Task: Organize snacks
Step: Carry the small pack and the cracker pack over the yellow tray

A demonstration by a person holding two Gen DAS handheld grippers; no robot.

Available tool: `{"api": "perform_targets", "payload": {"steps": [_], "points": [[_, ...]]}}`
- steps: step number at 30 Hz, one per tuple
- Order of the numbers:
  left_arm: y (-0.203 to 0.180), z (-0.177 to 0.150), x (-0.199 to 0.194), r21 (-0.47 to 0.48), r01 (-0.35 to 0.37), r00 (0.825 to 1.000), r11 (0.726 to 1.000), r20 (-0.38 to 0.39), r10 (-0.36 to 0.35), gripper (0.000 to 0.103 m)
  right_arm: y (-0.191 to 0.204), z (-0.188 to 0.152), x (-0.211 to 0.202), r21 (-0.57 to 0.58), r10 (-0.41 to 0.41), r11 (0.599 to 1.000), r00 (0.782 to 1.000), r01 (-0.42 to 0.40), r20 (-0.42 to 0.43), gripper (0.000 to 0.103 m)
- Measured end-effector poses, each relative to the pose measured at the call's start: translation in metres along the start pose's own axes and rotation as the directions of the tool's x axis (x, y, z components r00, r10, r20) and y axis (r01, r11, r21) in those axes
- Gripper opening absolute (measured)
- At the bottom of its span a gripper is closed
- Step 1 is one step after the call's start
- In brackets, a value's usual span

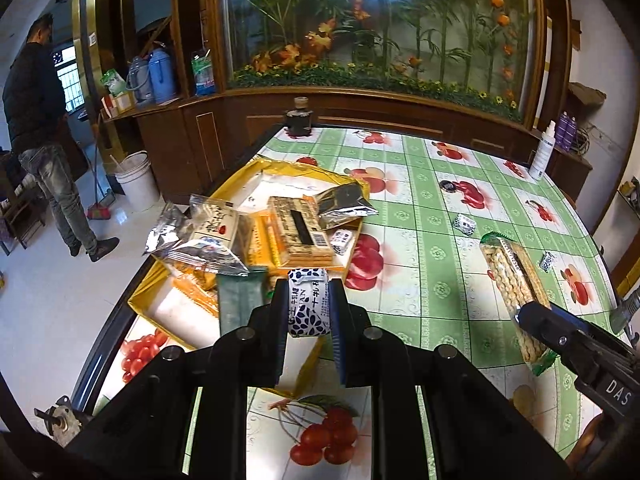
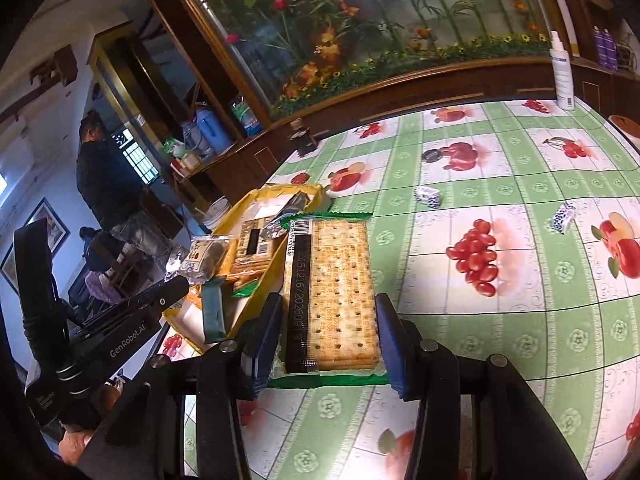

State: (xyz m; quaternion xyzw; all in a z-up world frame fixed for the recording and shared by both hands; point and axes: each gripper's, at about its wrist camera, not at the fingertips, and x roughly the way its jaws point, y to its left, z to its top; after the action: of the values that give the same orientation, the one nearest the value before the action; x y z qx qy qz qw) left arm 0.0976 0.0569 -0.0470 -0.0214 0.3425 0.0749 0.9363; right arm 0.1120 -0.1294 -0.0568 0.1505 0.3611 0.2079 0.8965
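Observation:
My left gripper [image 1: 308, 308] is shut on a small blue-and-white candy packet [image 1: 307, 304], held just over the near edge of the yellow box [image 1: 256, 172]. The box holds several snack packs, among them a cracker pack [image 1: 298, 226] and silver pouches [image 1: 200, 248]. My right gripper [image 2: 326, 332] has its jaws around the near end of a long green-edged cracker pack [image 2: 332, 284] lying on the table; the fingers stand close to its sides, and contact is unclear. That pack also shows in the left wrist view [image 1: 512, 280]. Two small candy packets [image 2: 428, 196] [image 2: 564, 218] lie loose on the tablecloth.
The table has a green fruit-print cloth [image 1: 420, 240]. A dark bottle [image 1: 298, 118] stands at its far edge and a white spray bottle [image 1: 542, 152] at the far right. A small dark round object [image 1: 448, 186] lies mid-table. A man [image 1: 40, 128] stands on the floor at left near a white bucket [image 1: 136, 180].

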Motion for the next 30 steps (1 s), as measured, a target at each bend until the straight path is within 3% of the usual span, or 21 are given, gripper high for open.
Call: {"api": "perform_targets", "payload": {"steps": [12, 22, 30], "points": [[0.03, -0.001, 0.001, -0.04, -0.027, 1.0, 0.999, 0.007, 0.028, 0.016, 0.024, -0.001, 0.017, -0.036, 0.02, 0.999, 0.999, -0.021, -0.027, 0.047], [0.073, -0.006, 0.025, -0.124, -0.052, 0.997, 0.991, -0.062, 0.044, 0.016, 0.049, 0.007, 0.05, -0.063, 0.056, 0.996, 0.996, -0.06, -0.066, 0.047], [0.083, 0.003, 0.051, -0.136, -0.054, 0.993, 0.989, -0.108, 0.039, 0.016, 0.078, 0.031, 0.096, -0.082, 0.088, 0.992, 0.993, -0.095, -0.082, 0.047]]}}
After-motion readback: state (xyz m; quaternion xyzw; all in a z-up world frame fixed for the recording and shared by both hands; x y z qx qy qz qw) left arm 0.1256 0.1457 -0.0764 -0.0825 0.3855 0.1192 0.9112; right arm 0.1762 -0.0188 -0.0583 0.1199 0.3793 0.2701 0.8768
